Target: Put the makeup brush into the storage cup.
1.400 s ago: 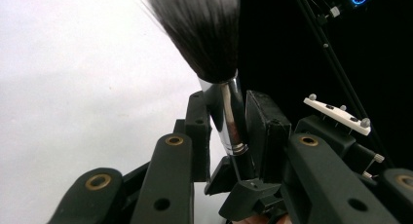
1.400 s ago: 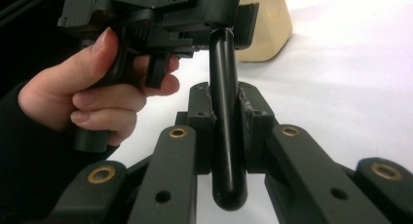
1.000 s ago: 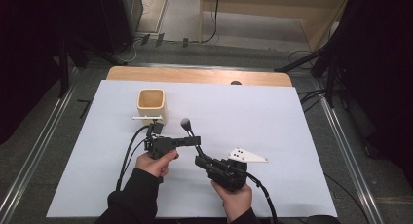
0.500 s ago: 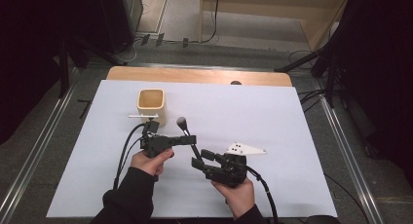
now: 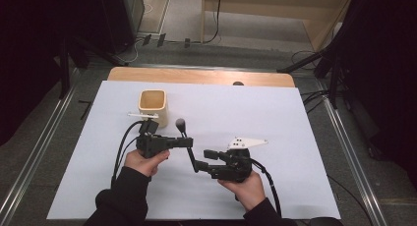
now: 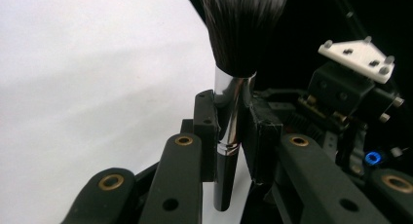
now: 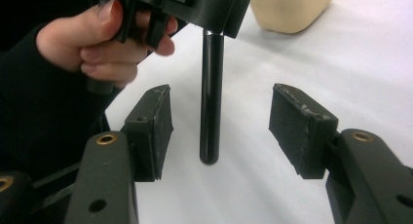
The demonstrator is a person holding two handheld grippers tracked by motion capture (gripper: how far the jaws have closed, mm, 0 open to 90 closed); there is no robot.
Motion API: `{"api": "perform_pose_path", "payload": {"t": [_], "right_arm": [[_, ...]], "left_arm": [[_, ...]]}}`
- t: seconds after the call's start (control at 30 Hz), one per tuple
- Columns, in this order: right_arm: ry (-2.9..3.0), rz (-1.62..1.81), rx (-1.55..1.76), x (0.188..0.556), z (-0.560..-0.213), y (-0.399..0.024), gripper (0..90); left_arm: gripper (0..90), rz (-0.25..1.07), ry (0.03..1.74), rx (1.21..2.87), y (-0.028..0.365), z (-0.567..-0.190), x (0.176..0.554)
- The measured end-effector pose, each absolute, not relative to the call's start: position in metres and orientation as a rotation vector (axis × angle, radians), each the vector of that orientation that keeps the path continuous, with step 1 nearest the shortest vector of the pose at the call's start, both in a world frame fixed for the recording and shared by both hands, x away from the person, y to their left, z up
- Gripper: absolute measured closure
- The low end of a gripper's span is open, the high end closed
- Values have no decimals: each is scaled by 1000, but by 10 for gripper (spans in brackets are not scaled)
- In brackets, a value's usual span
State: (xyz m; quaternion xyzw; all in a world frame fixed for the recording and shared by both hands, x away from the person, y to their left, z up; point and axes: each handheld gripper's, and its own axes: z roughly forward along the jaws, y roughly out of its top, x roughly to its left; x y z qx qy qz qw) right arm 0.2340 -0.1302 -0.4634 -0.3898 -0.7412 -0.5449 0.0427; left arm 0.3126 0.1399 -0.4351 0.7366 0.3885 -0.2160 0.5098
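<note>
A makeup brush with dark bristles, a silver ferrule and a black handle stands tilted over the white table cover. My left gripper is shut on it at the ferrule, with bristles above the jaws and the handle hanging below. My right gripper is open, and its jaws have just been opening. The handle's lower end hangs between its pads without touching either. A hand holds the left gripper just beyond.
A beige cup stands upright on the white cover, behind the left gripper. The table's wooden back edge lies beyond it. Cables trail from both grippers toward the person.
The right gripper's jaws, closed on the brush handle a second ago, have spread apart and let it go. The left gripper keeps the brush almost in place.
</note>
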Motion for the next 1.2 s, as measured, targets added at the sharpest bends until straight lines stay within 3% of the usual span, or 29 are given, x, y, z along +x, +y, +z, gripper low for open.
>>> {"api": "perform_pose_path", "payload": {"t": [0.23,0.4,0.6,0.83,1.2], "right_arm": [[-2335,-1602,-1046,242,-465,-132,403],[-2321,-1555,-967,249,-470,-127,326],[-2290,-1489,-902,257,-478,-124,331],[-2256,-1509,-845,262,-483,-121,510],[-2227,-1502,-837,261,-488,-113,665]], "left_arm": [[782,-503,872,1881,138,-431,313],[782,-545,814,1948,133,-432,315],[782,-592,759,2018,127,-435,318],[781,-617,668,2040,124,-437,321],[780,-633,629,2054,116,-439,322]]}}
